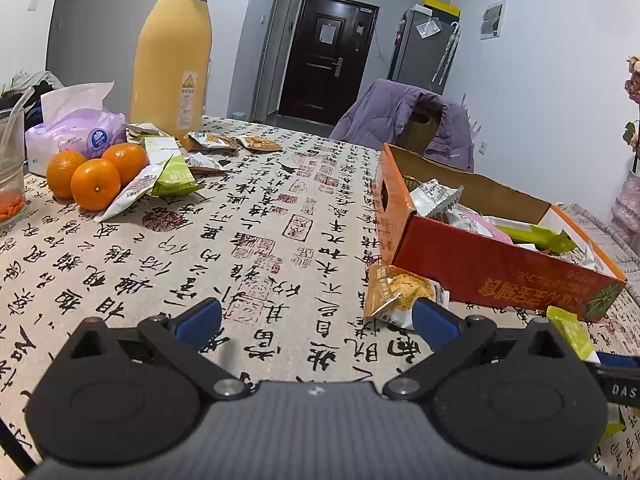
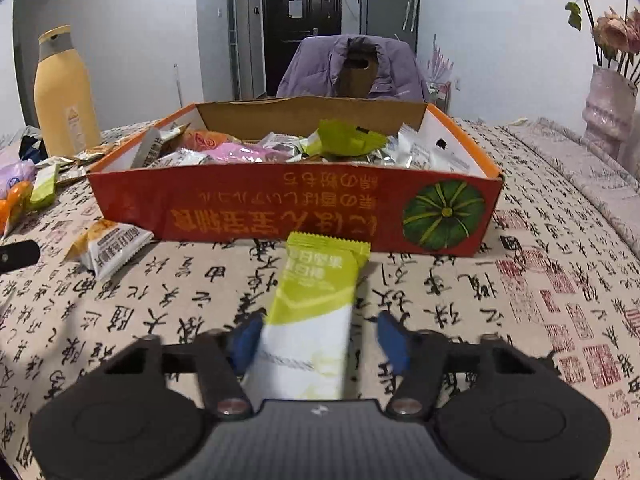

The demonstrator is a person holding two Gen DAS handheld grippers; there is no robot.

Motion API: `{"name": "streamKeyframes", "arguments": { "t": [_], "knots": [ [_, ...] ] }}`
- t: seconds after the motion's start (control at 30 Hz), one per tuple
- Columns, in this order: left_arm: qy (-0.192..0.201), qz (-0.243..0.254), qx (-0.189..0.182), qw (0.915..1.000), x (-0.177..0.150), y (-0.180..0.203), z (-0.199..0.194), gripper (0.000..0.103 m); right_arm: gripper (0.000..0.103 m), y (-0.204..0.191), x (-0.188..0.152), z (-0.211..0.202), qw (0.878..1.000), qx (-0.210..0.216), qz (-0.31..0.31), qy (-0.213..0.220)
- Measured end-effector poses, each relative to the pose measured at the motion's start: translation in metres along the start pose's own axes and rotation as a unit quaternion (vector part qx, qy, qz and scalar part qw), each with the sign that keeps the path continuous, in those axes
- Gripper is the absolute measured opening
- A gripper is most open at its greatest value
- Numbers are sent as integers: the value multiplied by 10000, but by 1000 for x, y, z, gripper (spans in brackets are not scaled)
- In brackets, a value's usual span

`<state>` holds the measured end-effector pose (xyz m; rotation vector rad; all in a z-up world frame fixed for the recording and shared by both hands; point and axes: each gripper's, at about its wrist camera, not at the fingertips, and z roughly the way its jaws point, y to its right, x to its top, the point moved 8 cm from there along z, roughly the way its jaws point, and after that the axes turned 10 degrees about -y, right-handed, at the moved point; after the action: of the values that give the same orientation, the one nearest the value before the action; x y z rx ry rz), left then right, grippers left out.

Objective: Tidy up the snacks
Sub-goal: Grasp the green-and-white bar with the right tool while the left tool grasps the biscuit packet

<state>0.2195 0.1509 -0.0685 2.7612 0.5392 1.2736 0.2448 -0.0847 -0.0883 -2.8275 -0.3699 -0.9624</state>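
A red cardboard box [image 2: 240, 208] holds several wrapped snacks, and it sits on the patterned tablecloth. In front of it lies a green-and-white snack packet [image 2: 316, 300], with its near end between the fingers of my right gripper [image 2: 318, 340]. The left pad touches the packet. The right pad stands a little apart from it, so the jaws are open. My left gripper [image 1: 316, 322] hangs open over bare cloth with nothing between its fingers. A gold cracker packet [image 1: 400, 292] lies just beyond its right finger, against the box [image 1: 500, 272]. More loose packets [image 1: 168, 172] lie at the far left.
A tall yellow flask [image 1: 172, 60], three oranges [image 1: 96, 184], a tissue pack [image 1: 76, 132] and a glass [image 1: 10, 168] crowd the far left. A chair with a purple jacket [image 1: 404, 120] stands behind the box. A vase of flowers [image 2: 608, 104] is at the right.
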Motion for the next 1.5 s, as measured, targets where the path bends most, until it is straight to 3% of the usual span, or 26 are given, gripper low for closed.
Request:
{"name": "streamKeyframes", "arguments": {
  "t": [0.03,0.2,0.5,0.67,0.83,1.2,1.4,1.5],
  "knots": [
    [-3,5,2,10000,0,0,1,103,40,-2,0,-1,10000,49,-8,-1],
    [-36,53,3,10000,0,2,2,103,34,1,-4,-7,9999,121,57,79],
    [-291,142,-101,9994,-1,9,7,103,34,26,-8,-41,9971,81,295,703],
    [-435,449,-47,9980,4,30,11,103,34,52,-5,-49,9946,-43,515,903],
    [-594,730,62,9955,10,54,24,103,34,69,-1,-52,9928,-91,616,1022],
    [-917,807,462,9914,12,75,67,102,34,81,3,-47,9920,-29,619,1101],
    [-947,949,332,9904,10,81,69,69,34,77,0,-44,9922,75,575,1102],
    [-920,924,231,9912,8,82,64,62,34,76,0,-43,9924,102,549,1098]
  ]
}}
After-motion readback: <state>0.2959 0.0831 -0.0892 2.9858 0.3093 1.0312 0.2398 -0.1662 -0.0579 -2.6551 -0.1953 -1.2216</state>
